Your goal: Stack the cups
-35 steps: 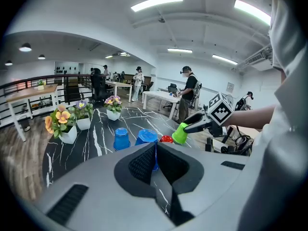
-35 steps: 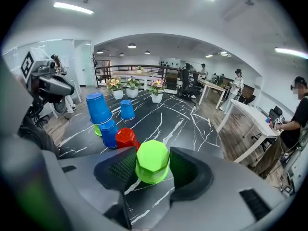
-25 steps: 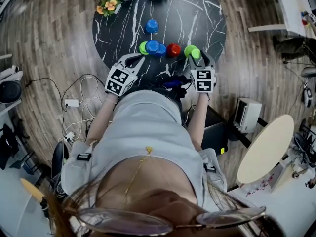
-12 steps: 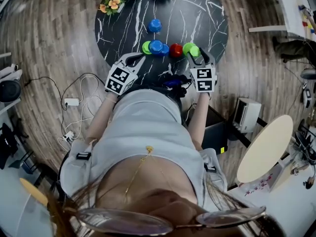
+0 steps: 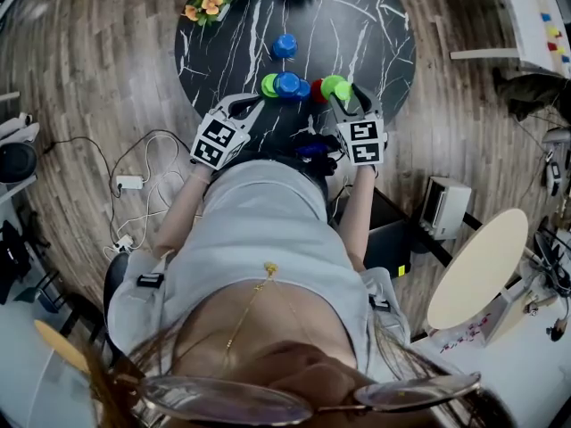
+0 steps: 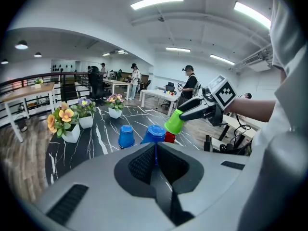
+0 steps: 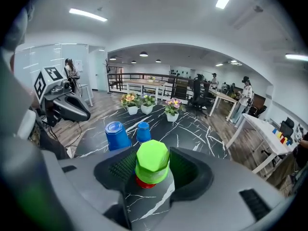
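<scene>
On the black marble table [image 5: 375, 25] an upside-down blue cup [image 5: 284, 45] stands alone at the back. Nearer me a green cup [image 5: 268, 86] stands beside a large blue cup [image 5: 287, 84], with another blue one [image 5: 304, 88] right of it. My right gripper [image 5: 342, 94] is shut on a second green cup [image 5: 331, 86] [image 7: 152, 162], held upside down just over the red cup [image 7: 144, 181], which it mostly hides. My left gripper [image 5: 252, 105] [image 6: 155, 146] is shut and empty, at the table's near edge, pointing at the large blue cup [image 6: 155, 133].
Flower pots [image 5: 203, 5] line the table's far edge. Cables and a power strip [image 5: 130, 184] lie on the wooden floor at the left. A round beige tabletop [image 5: 482, 266] and a small box [image 5: 444, 205] stand at the right.
My right gripper has carried the green cup leftward, from beside the red cup to over it. The left gripper has barely moved.
</scene>
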The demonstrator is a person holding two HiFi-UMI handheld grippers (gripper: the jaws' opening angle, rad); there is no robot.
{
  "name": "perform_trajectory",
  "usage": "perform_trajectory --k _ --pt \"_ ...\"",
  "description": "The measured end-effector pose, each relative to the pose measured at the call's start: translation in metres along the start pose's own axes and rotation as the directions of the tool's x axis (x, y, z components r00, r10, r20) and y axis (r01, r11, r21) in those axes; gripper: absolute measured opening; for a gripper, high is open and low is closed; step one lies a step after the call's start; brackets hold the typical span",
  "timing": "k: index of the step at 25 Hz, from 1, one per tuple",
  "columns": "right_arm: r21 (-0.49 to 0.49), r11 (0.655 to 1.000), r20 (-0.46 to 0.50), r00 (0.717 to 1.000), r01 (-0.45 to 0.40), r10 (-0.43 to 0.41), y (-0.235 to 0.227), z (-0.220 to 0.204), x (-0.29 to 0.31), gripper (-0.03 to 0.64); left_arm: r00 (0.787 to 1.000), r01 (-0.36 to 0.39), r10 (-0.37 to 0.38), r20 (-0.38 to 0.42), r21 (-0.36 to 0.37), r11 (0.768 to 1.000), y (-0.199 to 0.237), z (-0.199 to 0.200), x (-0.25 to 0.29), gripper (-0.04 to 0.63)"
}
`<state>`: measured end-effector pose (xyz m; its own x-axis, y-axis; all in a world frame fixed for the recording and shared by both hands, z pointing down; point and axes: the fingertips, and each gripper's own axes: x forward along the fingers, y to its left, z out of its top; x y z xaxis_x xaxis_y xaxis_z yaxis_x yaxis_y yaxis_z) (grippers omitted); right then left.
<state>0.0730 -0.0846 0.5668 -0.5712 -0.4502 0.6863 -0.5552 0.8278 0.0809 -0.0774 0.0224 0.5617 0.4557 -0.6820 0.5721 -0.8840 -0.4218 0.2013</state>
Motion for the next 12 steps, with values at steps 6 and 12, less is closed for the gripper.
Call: perform_trajectory --k 6,12 --pt "-0.009 1.000 -0.011 1.000 -0.027 0.026 0.013 0.003 0.009 0.224 1.000 0.000 0.000 -0.005 -0.004 1.000 0.005 -0.005 -0.001 0.032" --pt "-0.027 0.998 -0.029 0.998 -0.057 0.056 0.027 0.007 0.015 0.224 1.000 -0.004 0.003 -0.021 -0.017 1.000 0.010 -0.009 -0.006 0.032"
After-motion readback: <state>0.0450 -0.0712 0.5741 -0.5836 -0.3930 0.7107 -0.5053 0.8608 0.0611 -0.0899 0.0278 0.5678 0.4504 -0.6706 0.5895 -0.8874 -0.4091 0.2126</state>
